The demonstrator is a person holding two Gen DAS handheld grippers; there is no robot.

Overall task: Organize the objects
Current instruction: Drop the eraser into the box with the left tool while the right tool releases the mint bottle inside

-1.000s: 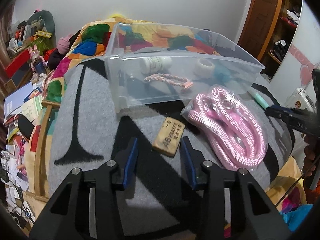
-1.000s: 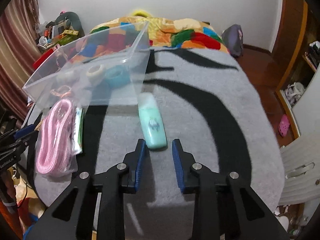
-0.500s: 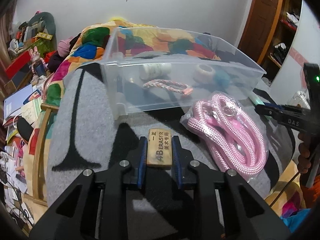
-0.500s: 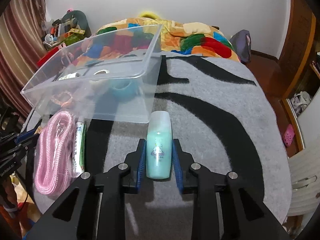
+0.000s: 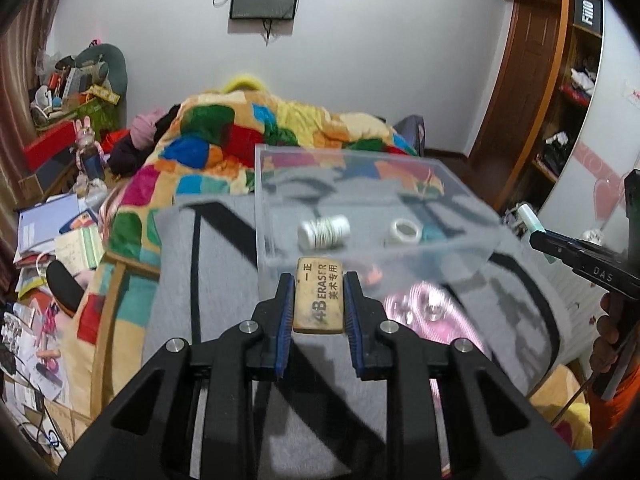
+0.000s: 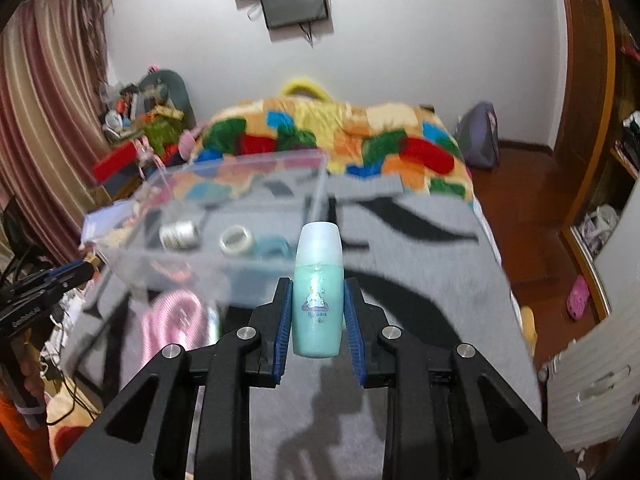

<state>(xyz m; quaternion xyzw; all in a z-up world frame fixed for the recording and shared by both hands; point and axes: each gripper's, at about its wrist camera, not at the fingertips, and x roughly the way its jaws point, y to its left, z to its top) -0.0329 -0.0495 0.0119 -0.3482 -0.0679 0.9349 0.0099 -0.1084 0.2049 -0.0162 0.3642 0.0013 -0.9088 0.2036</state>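
My left gripper (image 5: 318, 296) is shut on a tan 4B eraser (image 5: 319, 295) and holds it above the grey blanket, just before the clear plastic bin (image 5: 360, 188). My right gripper (image 6: 317, 304) is shut on a mint-green bottle (image 6: 318, 296), lifted in front of the same bin (image 6: 240, 184). The bin holds a white bottle (image 5: 324, 231), a tape roll (image 5: 405, 232) and a teal roll (image 6: 272, 245). A pink rope in a bag (image 5: 432, 320) lies on the blanket below the bin's near side, also in the right wrist view (image 6: 172, 320).
The grey and black blanket (image 6: 420, 280) covers the bed, with a colourful quilt (image 5: 248, 132) behind the bin. A thin tube (image 6: 214, 320) lies beside the rope. Cluttered shelves and papers (image 5: 52, 232) stand to the left, a wooden wardrobe (image 5: 560, 100) to the right.
Both grippers closed on their objects, the eraser and the green bottle, then lifted them off the blanket and moved toward the bin.
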